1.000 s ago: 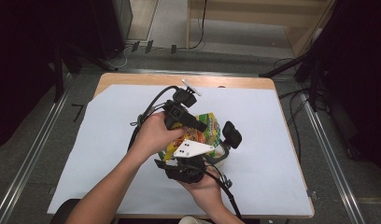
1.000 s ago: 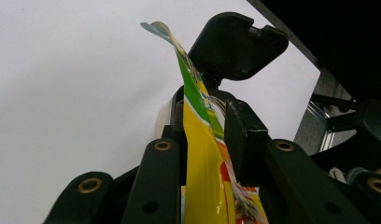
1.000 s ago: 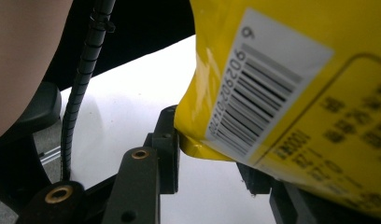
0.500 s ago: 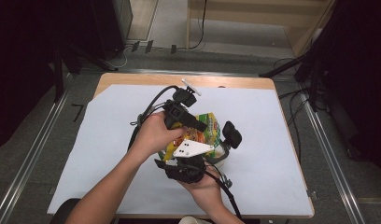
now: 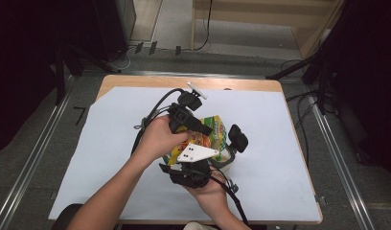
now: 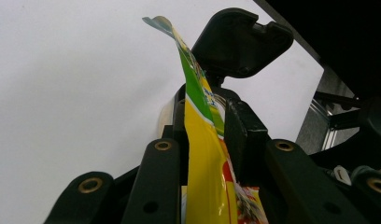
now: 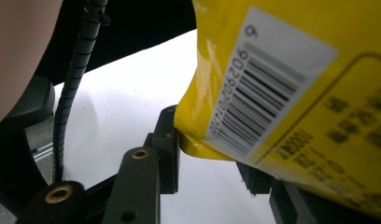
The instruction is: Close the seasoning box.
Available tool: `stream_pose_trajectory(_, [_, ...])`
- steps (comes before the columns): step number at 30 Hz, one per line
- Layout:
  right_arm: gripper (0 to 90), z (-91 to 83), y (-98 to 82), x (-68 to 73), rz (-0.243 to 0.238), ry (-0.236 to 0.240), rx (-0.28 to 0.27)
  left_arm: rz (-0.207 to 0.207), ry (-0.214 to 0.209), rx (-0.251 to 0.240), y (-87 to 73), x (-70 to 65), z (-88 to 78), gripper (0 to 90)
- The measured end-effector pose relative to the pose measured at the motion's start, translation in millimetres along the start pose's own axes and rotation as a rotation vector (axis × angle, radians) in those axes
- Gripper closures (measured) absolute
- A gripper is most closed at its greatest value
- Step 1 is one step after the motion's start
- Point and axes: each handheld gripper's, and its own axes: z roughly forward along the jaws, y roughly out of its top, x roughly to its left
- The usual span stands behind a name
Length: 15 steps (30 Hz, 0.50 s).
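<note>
Nothing has moved since the earlier frames: both hands and the packet sit as they did. The left gripper (image 6: 205, 140) is clamped on the thin edge of the yellow-and-green snack packet (image 5: 203, 136), which stands up between its jaws. The right gripper (image 7: 212, 154) is clamped on the packet's lower corner, beside the barcode (image 7: 268, 88). The packet is held above the white sheet (image 5: 289, 158) covering the table (image 5: 136, 81), near its middle.

packets: 1 yellow packet (image 5: 209, 135); tongs: 2; hands: 2; tables: 1 table (image 5: 280, 158)
</note>
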Motion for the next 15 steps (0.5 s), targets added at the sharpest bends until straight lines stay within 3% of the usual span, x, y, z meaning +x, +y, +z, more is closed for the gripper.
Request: stream_pose_trajectory(15, [64.9, -2.7, 2.9, 2.7, 0.007, 0.007, -0.007, -0.003, -0.013, -0.009, -0.1, -1.3, -4.3, 75.8])
